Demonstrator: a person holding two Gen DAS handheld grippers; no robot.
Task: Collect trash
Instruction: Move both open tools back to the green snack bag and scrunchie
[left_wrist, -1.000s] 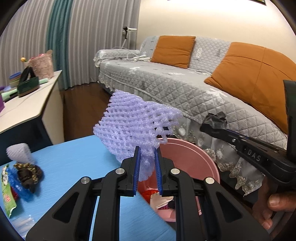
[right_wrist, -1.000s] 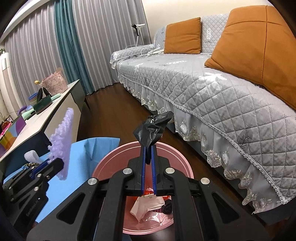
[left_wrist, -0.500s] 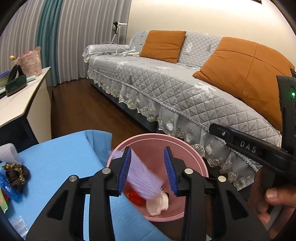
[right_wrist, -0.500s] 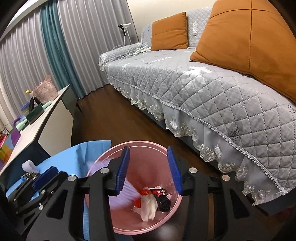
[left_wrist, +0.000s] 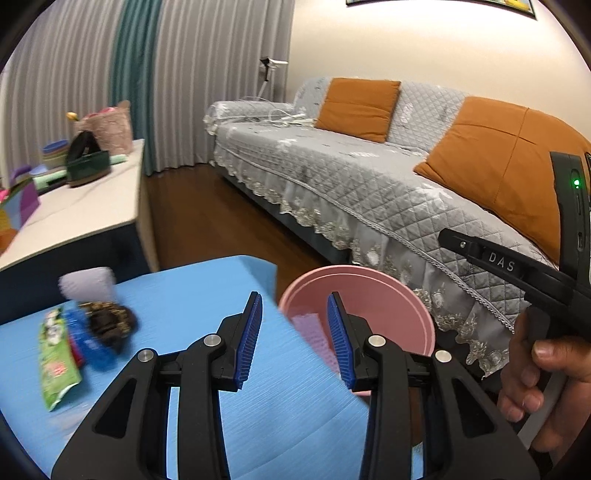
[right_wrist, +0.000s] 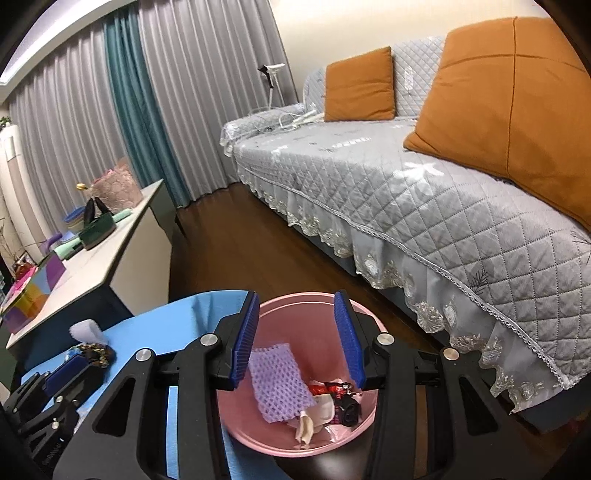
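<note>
Both tongs are released with nothing between their pads: the right tongs (right_wrist: 299, 339) hang directly above the pink bin (right_wrist: 364, 419), the left tongs (left_wrist: 293, 341) over its rim beside the blue desk (left_wrist: 192, 295). Inside the bin, the purple foam net (right_wrist: 277, 380) lies against the wall next to crumpled wrappers (right_wrist: 334, 397). Away from the bin, more trash (left_wrist: 79, 338) sits on the desk.

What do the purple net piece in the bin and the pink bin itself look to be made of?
Purple net: apparently soft foam mesh, matte, with an open diamond lattice, like fruit-cushioning sleeves. Pink bin: seemingly moulded plastic, smooth with a slight sheen and a rolled rim, though that cannot be confirmed by look alone.
</note>
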